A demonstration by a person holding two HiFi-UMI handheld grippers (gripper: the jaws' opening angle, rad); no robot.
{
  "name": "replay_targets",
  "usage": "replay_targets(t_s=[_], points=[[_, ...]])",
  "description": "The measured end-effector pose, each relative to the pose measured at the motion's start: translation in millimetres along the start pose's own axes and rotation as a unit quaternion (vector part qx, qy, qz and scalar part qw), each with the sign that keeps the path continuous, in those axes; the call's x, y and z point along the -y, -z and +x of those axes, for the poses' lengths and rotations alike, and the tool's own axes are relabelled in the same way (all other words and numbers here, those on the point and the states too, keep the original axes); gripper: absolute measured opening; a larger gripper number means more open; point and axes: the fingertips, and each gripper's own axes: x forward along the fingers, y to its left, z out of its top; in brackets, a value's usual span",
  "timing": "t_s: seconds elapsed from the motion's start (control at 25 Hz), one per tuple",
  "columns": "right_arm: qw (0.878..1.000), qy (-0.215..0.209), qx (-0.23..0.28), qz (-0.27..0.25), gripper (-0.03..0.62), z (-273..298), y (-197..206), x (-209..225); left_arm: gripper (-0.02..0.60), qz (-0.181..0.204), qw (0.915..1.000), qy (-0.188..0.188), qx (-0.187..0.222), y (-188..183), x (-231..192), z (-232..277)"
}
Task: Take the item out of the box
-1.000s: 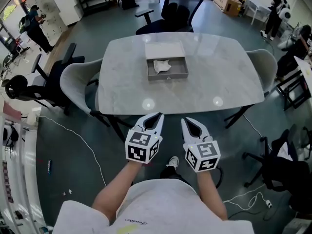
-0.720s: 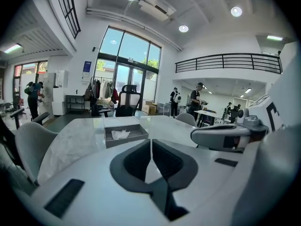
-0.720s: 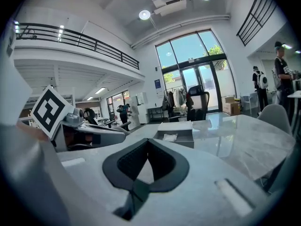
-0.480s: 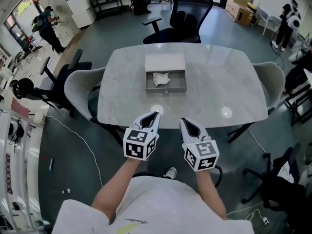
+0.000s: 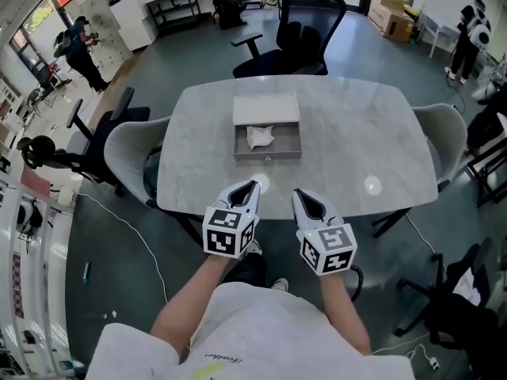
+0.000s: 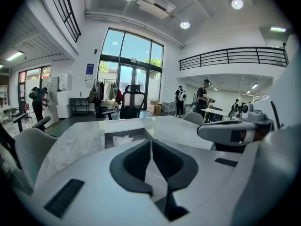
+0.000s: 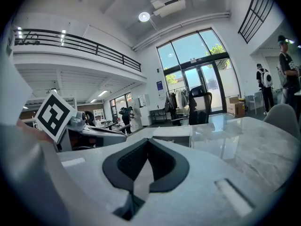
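Note:
A shallow grey box (image 5: 267, 147) lies open on the marble table (image 5: 348, 141), its lid (image 5: 266, 108) flat behind it. A crumpled white item (image 5: 260, 137) rests inside the box. My left gripper (image 5: 253, 185) and right gripper (image 5: 296, 195) hover side by side over the table's near edge, short of the box. Both are shut with nothing between the jaws. In the left gripper view the box (image 6: 123, 134) and its white item (image 6: 123, 140) lie beyond the closed gripper tips (image 6: 151, 142). The right gripper view shows the box (image 7: 171, 134) just past that gripper's shut tips (image 7: 147, 141).
Grey shell chairs stand at the table's left (image 5: 127, 145) and right (image 5: 445, 125) ends, a black office chair (image 5: 297, 34) at its far side. People stand far off at the back left (image 5: 79, 42) and back right (image 5: 461, 42). A cable (image 5: 142, 244) runs over the floor.
Both grippers have moved forward together, from over the floor to the table's near edge. The box and the item have not moved on the table.

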Motion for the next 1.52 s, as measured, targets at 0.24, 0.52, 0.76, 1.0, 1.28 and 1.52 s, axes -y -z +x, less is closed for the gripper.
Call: replay_targets(t_s=[0.24,0.52,0.76,1.0,1.28,1.52], points=[[1.000,0.004,-0.007,-0.007,0.003,27.6,-5.0,13.4,0.017,-0.003,0.9998,0.012,-0.013,-3.5,-16.3,35.7],[1.000,0.015,-0.027,-0.002,0.003,73.0,-9.9,37.1,0.018,0.012,0.9977,0.033,-0.058,-4.6,-37.5,91.8],[0.999,0.031,-0.040,0.003,0.003,101.3,-7.5,59.7,0.020,0.040,0.9937,0.051,-0.091,-4.3,-50.6,137.8],[0.998,0.041,-0.056,0.013,0.003,121.3,-1.5,78.9,0.026,0.080,0.9868,0.074,-0.120,1.1,-54.7,177.7],[0.996,0.052,-0.068,0.031,0.003,138.2,5.7,93.5,0.084,0.103,0.9784,0.085,-0.158,11.3,-67.9,209.6],[0.994,0.066,-0.079,0.043,0.003,142.0,10.8,104.1,0.109,0.115,0.9721,0.088,-0.185,21.9,-72.1,228.8]])
